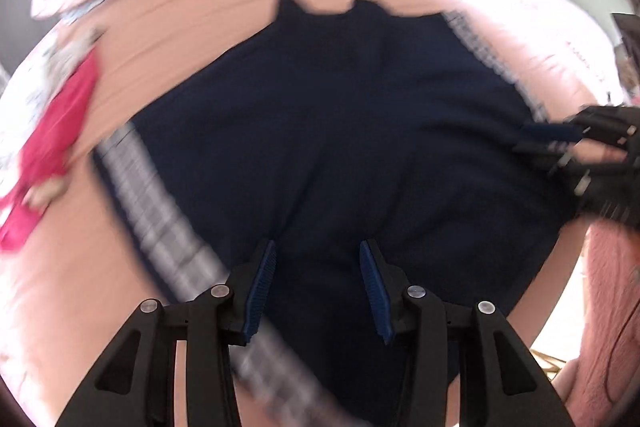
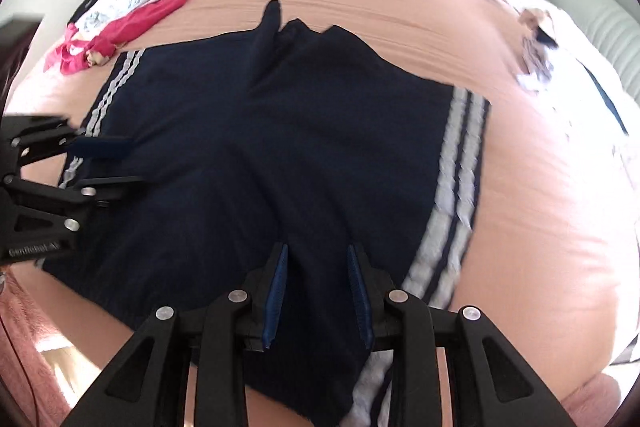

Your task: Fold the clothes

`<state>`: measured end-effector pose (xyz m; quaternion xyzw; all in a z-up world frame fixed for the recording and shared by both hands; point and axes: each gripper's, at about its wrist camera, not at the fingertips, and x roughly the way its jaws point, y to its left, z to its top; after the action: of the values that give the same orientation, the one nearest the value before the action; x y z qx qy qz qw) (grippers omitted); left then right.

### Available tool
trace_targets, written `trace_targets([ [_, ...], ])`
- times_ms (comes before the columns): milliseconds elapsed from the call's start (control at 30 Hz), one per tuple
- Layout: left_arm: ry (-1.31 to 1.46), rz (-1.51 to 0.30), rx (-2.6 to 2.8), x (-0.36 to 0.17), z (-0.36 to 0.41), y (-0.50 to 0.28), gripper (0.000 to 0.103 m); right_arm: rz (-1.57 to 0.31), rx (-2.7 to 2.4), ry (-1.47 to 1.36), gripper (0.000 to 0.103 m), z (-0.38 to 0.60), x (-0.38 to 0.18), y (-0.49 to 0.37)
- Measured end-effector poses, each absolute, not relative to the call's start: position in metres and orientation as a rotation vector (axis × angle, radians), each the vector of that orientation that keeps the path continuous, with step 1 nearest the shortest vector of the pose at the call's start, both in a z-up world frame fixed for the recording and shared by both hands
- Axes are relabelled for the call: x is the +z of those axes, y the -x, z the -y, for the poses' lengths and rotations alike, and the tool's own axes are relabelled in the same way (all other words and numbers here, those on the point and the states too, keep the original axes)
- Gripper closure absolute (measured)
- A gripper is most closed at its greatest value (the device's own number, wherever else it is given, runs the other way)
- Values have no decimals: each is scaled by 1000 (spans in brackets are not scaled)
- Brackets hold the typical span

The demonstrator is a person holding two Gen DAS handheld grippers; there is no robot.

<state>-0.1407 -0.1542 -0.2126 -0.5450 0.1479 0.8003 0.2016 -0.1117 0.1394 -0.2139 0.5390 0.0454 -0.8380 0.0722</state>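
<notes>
A dark navy garment with white side stripes (image 2: 280, 155) is lying spread flat on a peach-pink bedsheet (image 2: 540, 227). The left gripper (image 1: 318, 263) is hovering over its near edge, jaws parted wide and holding nothing. The right gripper (image 2: 318, 267) is poised likewise, jaws apart, fabric showing between them ungripped. A crumpled bright pink cloth (image 2: 120, 31) is lying well apart, near the far corner.

The left wrist view is smeared by motion blur: the striped edge (image 1: 160, 211) of the navy garment (image 1: 320, 131) is reduced to streaks. The right gripper (image 1: 560, 143) is cut off by the frame edge. The garment's near hem is hidden behind the fingers (image 2: 276, 287).
</notes>
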Motion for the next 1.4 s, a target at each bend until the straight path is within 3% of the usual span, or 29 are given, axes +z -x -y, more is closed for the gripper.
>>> trace_targets([
  [267, 1502, -313, 2332, -172, 155, 100, 62, 34, -2578, -1617, 73, -177, -204, 105],
  [533, 1431, -220, 2268, -166, 93, 127, 62, 167, -2605, -1604, 73, -217, -200, 124],
  [667, 1416, -238, 2324, -167, 62, 162, 62, 101, -2631, -1572, 73, -221, -199, 159],
  [800, 1415, -94, 2416, -160, 58, 203, 64, 32, -2673, -1586, 73, -231, -203, 202],
  [900, 1402, -44, 2377, -159, 47, 225, 73, -28, -2671, -1609, 73, -243, -208, 232],
  [1033, 1397, -105, 2343, -168, 21, 240, 81, -53, -2680, -1606, 73, -251, -214, 250],
  [1233, 1451, -269, 2362, -180, -3, 239, 82, -8, -2654, -1597, 73, -252, -231, 257],
  [1300, 1486, -327, 2440, -176, -3, 236, 81, -74, -2661, -1597, 74, -247, -231, 257],
  [1400, 1483, -325, 2510, -164, -1, 231, 81, -55, -2701, -1613, 74, -253, -226, 253],
])
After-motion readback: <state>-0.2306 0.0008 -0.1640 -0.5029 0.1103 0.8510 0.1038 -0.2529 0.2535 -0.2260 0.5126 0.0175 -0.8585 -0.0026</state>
